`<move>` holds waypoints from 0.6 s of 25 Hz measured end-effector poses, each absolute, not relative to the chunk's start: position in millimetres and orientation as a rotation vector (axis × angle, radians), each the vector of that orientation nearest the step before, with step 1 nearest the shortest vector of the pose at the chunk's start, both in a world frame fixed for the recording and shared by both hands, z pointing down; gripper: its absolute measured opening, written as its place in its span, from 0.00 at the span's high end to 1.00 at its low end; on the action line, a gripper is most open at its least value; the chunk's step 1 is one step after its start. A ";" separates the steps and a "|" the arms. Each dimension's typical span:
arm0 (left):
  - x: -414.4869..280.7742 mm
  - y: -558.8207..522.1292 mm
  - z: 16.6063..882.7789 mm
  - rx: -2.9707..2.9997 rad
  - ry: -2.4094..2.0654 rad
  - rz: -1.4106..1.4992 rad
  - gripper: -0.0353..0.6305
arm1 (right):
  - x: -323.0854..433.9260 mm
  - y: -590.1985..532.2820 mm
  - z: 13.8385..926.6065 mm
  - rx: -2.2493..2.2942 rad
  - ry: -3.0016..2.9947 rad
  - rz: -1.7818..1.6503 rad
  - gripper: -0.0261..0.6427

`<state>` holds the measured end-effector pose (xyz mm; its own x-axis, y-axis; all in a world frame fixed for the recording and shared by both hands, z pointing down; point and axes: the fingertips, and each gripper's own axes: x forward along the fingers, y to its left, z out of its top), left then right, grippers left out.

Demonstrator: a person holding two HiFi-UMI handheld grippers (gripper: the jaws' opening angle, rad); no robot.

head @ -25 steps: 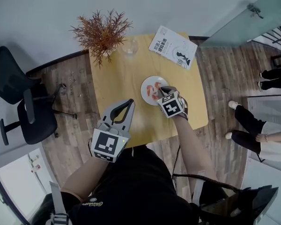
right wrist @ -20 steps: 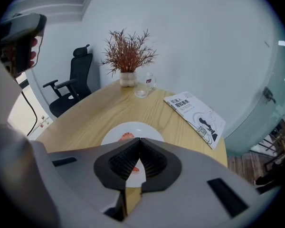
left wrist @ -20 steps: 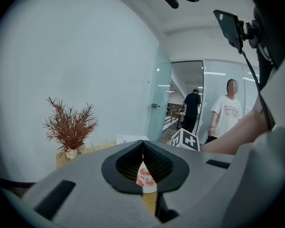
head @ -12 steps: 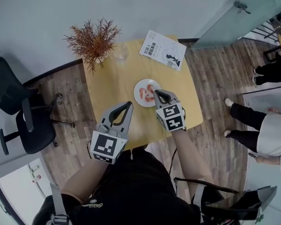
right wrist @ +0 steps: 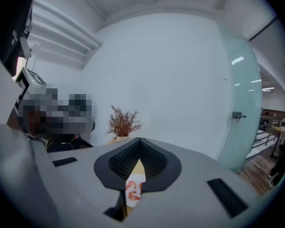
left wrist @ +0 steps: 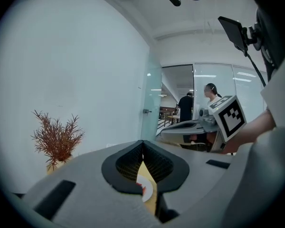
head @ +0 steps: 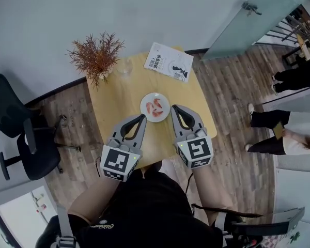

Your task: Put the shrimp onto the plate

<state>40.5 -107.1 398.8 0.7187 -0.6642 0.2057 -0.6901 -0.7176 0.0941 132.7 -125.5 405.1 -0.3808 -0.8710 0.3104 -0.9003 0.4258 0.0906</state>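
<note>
The shrimp (head: pixel 156 108) lie on the small white plate (head: pixel 144 105) at the middle of the yellow counter (head: pixel 116 99), so the task looks done. The left gripper (head: pixel 142 117) and right gripper (head: pixel 174 108) hover just near of the plate, one to each side. Each has its fingers pressed together on nothing, likely held clear so the plate sits undisturbed. A dried plant (head: pixel 95 56) and a booklet (head: pixel 169 62) sit at the far edge.

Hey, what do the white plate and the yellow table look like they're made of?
The plate looks like glazed ceramic, possibly melamine: plain white and smooth with a thin round rim. The table looks like pale wood or wood-look laminate: an even, matte yellow top, with no grain to be made out from this height.
</note>
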 end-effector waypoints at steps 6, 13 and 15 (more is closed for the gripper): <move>45.1 -104.5 380.4 2.794 -1.107 0.205 0.94 | 141.1 -95.6 361.1 1.627 -2.437 0.075 0.96; 47.9 -97.5 373.2 2.812 -1.107 0.202 0.94 | 152.9 -72.6 333.6 1.726 -2.475 0.033 0.96; 48.8 -95.5 371.1 2.819 -1.107 0.205 0.94 | 154.6 -67.3 334.2 1.731 -2.473 0.036 0.96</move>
<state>48.8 -95.5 371.1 0.7255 -0.6684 0.1638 -0.6827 -0.7290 0.0490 154.6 -67.3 334.2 -0.3374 -0.9344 0.1141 -0.9374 0.3447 0.0505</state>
